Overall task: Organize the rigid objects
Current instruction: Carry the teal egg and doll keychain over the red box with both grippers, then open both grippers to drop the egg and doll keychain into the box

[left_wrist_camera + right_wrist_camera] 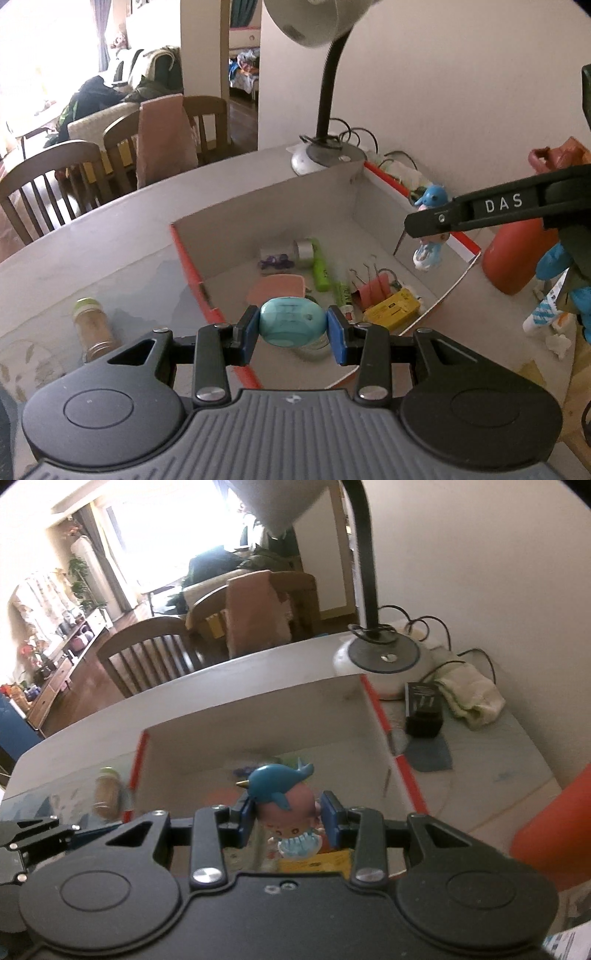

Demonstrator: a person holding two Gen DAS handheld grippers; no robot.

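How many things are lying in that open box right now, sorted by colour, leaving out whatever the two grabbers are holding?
In the box, from the left wrist view:
Green: 2, both highlighters
Pink: 2, a flat pad and a binder clip
Yellow: 1, a small box
Silver: 1, a tape roll
Purple: 1, a small item
Total: 7

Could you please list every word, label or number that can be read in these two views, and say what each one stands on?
"DAS": white capitals on the black finger of the right gripper, seen from the left wrist.
Yellow box in the cardboard box: dark print, too small to read.
Green markers: black print, too blurred to read.
Printed packet at right: pattern only, not legible.
Right wrist view: nothing readable.
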